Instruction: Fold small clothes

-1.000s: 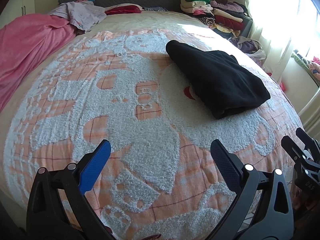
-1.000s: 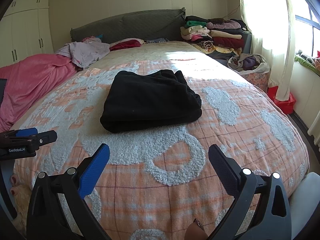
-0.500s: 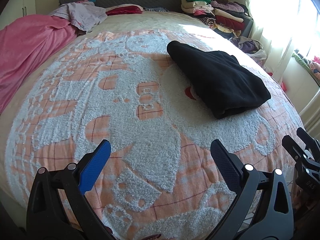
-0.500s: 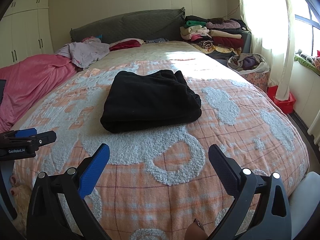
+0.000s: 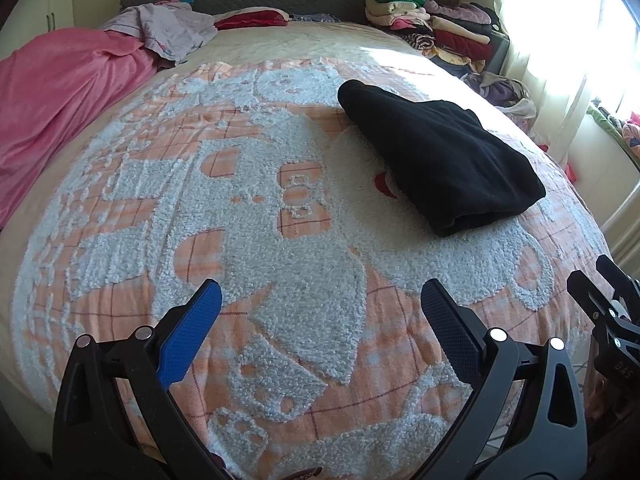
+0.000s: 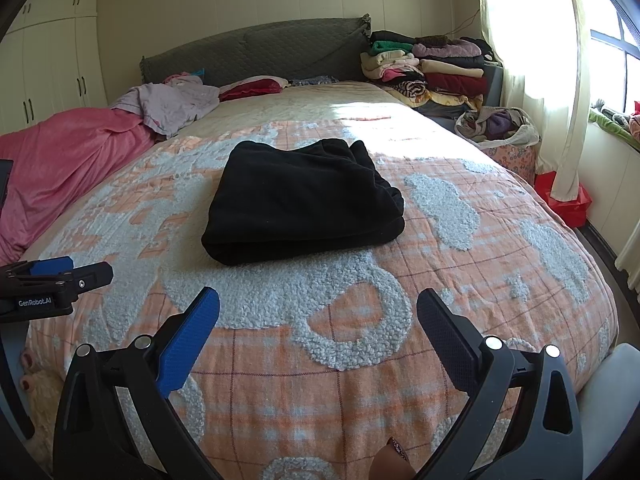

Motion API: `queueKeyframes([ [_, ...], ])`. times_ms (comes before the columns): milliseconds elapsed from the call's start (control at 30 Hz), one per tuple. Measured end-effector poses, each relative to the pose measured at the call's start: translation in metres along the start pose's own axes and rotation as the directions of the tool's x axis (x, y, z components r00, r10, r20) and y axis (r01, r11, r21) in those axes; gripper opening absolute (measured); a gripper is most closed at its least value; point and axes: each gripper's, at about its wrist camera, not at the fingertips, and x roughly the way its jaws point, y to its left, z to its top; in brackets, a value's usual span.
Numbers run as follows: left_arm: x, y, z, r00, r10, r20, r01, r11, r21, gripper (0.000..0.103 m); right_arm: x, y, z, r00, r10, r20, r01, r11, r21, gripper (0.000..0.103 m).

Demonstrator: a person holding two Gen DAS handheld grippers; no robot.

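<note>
On a bed point(image 6: 520, 264) spread with an orange-and-white tufted blanket point(image 6: 360, 320), a folded black garment point(image 6: 304, 204) lies flat as a thick, roughly rectangular bundle, its rounded fold facing the foot of the bed. In the left wrist view the same garment point(image 5: 440, 164) sits toward the right half of the blanket, well apart from both tools.

The left gripper point(image 5: 320, 312) hangs above the near part of the blanket, its jaws spread wide with nothing between them; one inner pad is bright blue, the other dark. The right gripper point(image 6: 318, 316) is held likewise over the foot of the bed, jaws fully parted and empty, pointing toward the black bundle without touching it. Each tool shows at the edge of the other's view: the left one at the left margin of the right wrist picture, the right one at the right margin of the left wrist picture. A fingertip point(image 6: 394, 460) shows at the bottom edge of the right wrist view.

A crumpled pink cover point(image 6: 60, 160) and a pale lilac cloth point(image 6: 168, 104) lie along the left side near the grey padded headboard point(image 6: 256, 48). A stack of folded clothes point(image 6: 432, 68) stands beside the headboard on the right, with a bag of laundry point(image 6: 496, 124) below it near the sunlit curtain point(image 6: 532, 60). White wardrobe doors point(image 6: 52, 64) line the left wall.
</note>
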Motion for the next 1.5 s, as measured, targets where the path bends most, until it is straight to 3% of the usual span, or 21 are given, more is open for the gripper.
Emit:
queueKeyframes([
  [800,0.001,0.003,-0.003,1.000,0.025,-0.008,-0.025,1.000,-0.006,0.094,-0.001,-0.002,-0.001,1.000,-0.029,-0.004,0.029,0.999,0.019,0.098],
  [967,0.005,0.008,-0.005,1.000,0.014,-0.026,-0.015,0.999,-0.030,0.094,-0.002,-0.017,-0.006,0.996,-0.092,-0.013,0.092,0.994,0.059,0.098],
  [1100,0.013,0.030,-0.008,0.998,0.046,-0.045,-0.049,0.995,-0.085,0.094,-0.009,-0.057,-0.020,0.975,-0.217,-0.037,0.220,0.961,0.169,0.098],
  [1200,0.019,0.058,-0.008,0.993,0.097,-0.063,-0.105,0.985,-0.138,0.094,-0.020,-0.110,-0.041,0.938,-0.335,-0.089,0.346,0.892,0.292,0.098],
  [1300,0.020,0.104,-0.003,0.983,0.170,-0.067,-0.180,0.964,-0.194,0.094,-0.038,-0.182,-0.069,0.863,-0.474,-0.176,0.502,0.760,0.413,0.098],
  [1433,0.015,0.184,0.011,0.960,0.272,-0.066,-0.279,0.911,-0.303,0.094,-0.071,-0.292,-0.115,0.719,-0.616,-0.321,0.673,0.505,0.540,0.098],
  [1500,0.016,0.236,0.021,0.939,0.329,-0.095,-0.341,0.868,-0.361,0.094,-0.086,-0.348,-0.138,0.630,-0.653,-0.420,0.744,0.352,0.568,0.098],
])
